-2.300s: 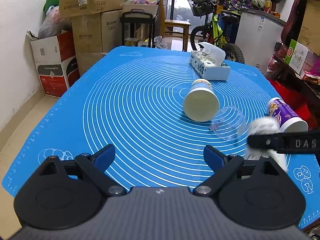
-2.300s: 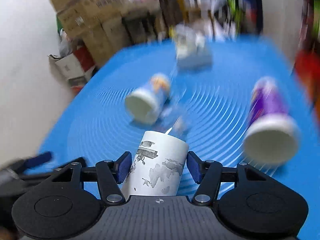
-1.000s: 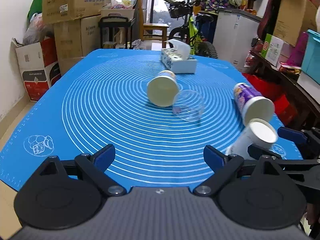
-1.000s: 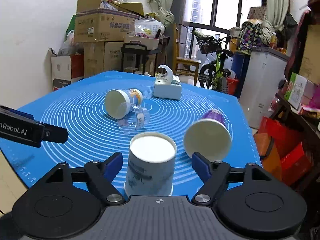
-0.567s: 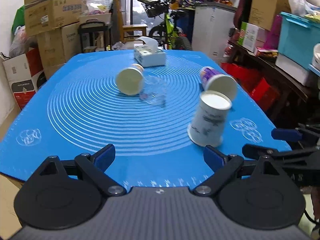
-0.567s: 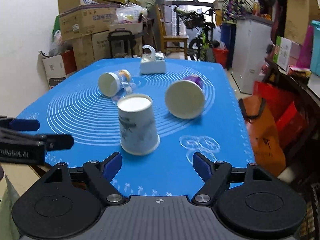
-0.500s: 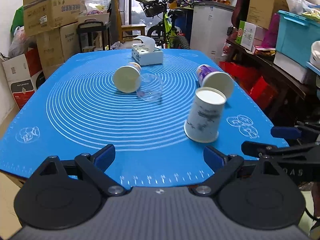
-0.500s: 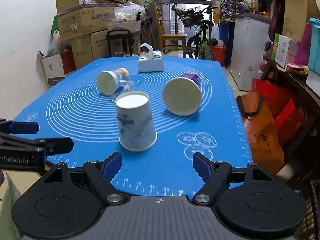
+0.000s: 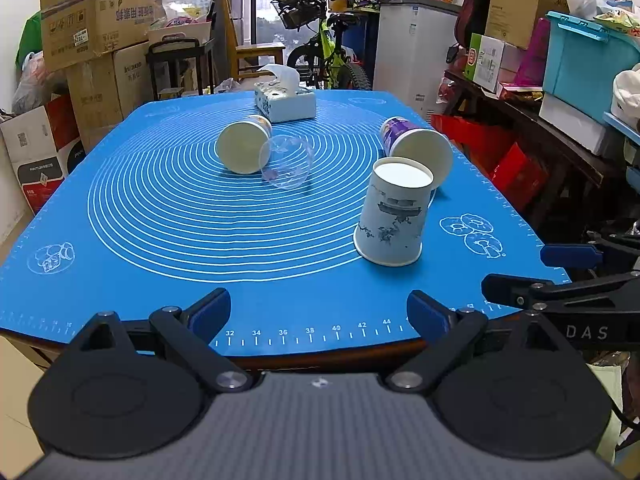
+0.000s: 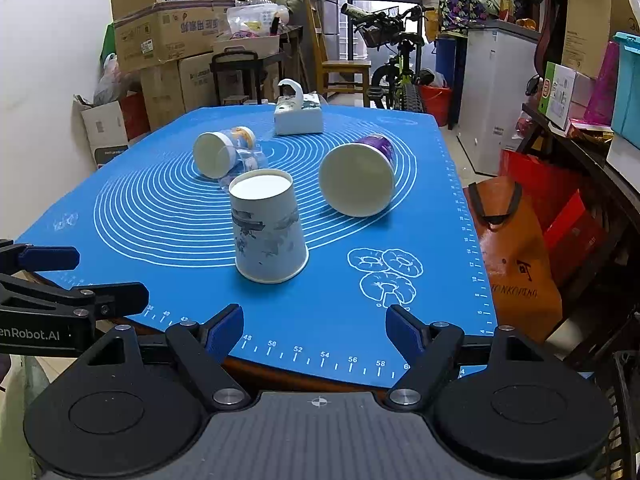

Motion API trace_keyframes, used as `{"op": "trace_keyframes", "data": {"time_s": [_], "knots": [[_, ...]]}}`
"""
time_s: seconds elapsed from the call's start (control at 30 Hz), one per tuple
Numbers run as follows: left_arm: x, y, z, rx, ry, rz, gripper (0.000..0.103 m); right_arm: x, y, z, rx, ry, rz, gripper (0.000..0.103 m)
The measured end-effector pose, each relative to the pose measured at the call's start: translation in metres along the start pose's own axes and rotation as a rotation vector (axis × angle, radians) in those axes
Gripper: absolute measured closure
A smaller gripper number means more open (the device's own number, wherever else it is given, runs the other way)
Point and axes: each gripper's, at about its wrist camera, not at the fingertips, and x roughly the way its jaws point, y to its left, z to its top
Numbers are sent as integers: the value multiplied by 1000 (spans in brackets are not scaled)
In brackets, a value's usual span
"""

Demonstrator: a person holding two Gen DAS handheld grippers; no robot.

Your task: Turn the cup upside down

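Note:
A white paper cup with a grey ink print [image 9: 394,210] [image 10: 268,226] stands upside down, mouth on the blue mat [image 9: 160,208] [image 10: 160,208], near the front right. My left gripper [image 9: 318,314] is open and empty at the mat's front edge. My right gripper [image 10: 316,330] is open and empty, back from the cup at the front edge. It shows in the left wrist view [image 9: 560,272], and the left gripper shows in the right wrist view [image 10: 68,280].
A purple cup [image 9: 416,146] [image 10: 360,178], a yellow-print cup [image 9: 244,146] [image 10: 220,152] and a clear plastic cup [image 9: 286,162] lie on their sides behind. A tissue box [image 9: 285,100] [image 10: 298,118] stands at the back. Boxes, a bicycle and shelves surround the table.
The right gripper turned the cup over, set it mouth-down on the mat and let go. Both grippers have pulled back toward the front edge.

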Motion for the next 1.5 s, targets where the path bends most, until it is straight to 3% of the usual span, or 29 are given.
{"op": "trace_keyframes", "data": {"time_s": [1.5], "knots": [[1, -1, -2, 23, 4, 3, 9, 5, -1, -3, 10, 13, 3, 20]]}}
